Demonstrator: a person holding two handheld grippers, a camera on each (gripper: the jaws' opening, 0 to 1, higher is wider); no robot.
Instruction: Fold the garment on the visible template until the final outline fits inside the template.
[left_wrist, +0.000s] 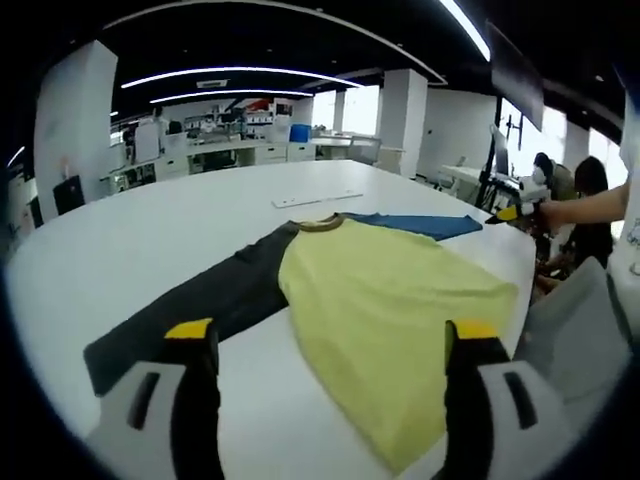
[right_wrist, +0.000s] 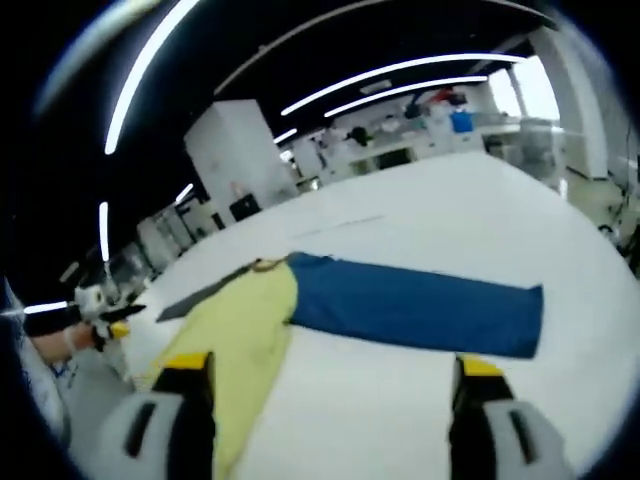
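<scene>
In the left gripper view, a long-sleeved cloth garment (left_wrist: 390, 310) with a pale yellow body, a brown collar, one dark grey sleeve and one blue sleeve lies spread flat on the wide white bench (left_wrist: 150, 240). The yellow body runs from the collar at the far middle toward the near right edge, the grey sleeve stretches out to the near left, and a short part of the blue sleeve shows at the far right. The left hand-held gripper (left_wrist: 330, 375) hangs above the near part of the garment, its yellow-tipped jaws spread wide with nothing between them. At the far right a person's hand grips the right hand-held gripper (left_wrist: 520, 208). A thin white strip (left_wrist: 317, 198) lies on the bench beyond the collar. In the right gripper view, the blue sleeve (right_wrist: 420, 305) appears in full, laid straight across the bench toward the right, with the yellow body at the near left. The right hand-held gripper (right_wrist: 330, 375) is released, jaws wide apart and empty.
</scene>
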